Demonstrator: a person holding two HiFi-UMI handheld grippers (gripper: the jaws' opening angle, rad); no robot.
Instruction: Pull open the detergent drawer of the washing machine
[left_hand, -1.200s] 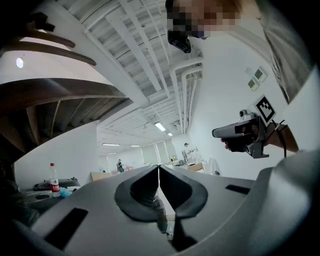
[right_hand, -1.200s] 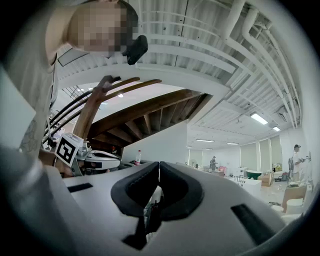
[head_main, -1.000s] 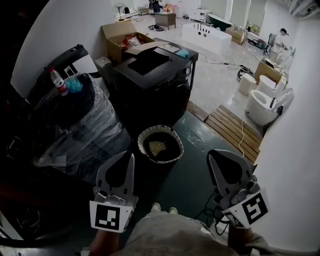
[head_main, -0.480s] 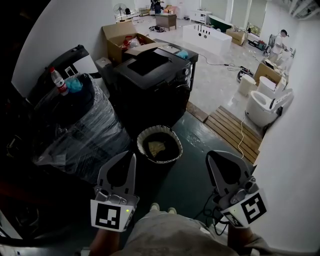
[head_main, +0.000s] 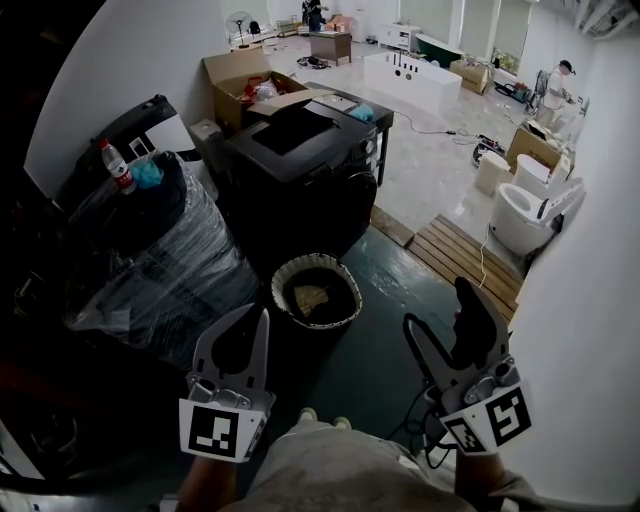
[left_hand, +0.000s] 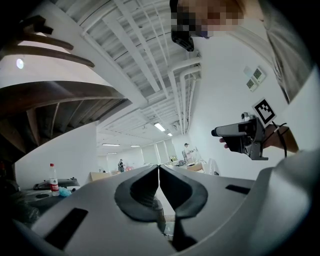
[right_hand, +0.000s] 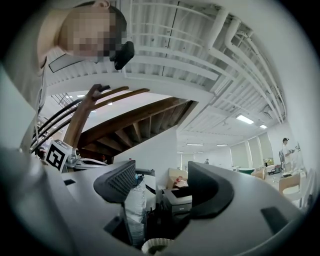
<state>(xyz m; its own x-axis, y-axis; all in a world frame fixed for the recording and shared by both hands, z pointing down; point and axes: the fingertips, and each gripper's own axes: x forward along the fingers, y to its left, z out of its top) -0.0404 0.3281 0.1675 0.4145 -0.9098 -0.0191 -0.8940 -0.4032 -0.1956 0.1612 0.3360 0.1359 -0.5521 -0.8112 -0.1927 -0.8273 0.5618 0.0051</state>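
at the bottom of the head view, the person's pale trouser legs (head_main: 320, 465) are showing between two handheld grippers. the left gripper (head_main: 263, 314) is pointing forward with its two jaws pressed together and nothing between them. the right gripper (head_main: 437, 305) is holding its jaws wide apart, having just been opening, and nothing is sitting between them; only distant things are showing through the gap in the right gripper view. just ahead on the dark floor, a round basket (head_main: 276, 296) with a frilled rim is standing with something pale lying inside. to its left, a large plastic-wrapped bundle (head_main: 170, 260) is carrying a water bottle (head_main: 117, 163) upright on top. beyond the basket, well apart from both grippers, the black washing machine (head_main: 300, 170) is standing with its front turned towards the right of the view. its detergent drawer is too dark and small to make out, so i cannot tell whether it is shut. behind the machine, an open cardboard box (head_main: 235, 72) is standing. to the right, a wooden slat platform (head_main: 465, 255) is lying on the floor. farther off, a white bathtub (head_main: 412, 80) is standing, with a person (head_main: 556, 85) at the far right.
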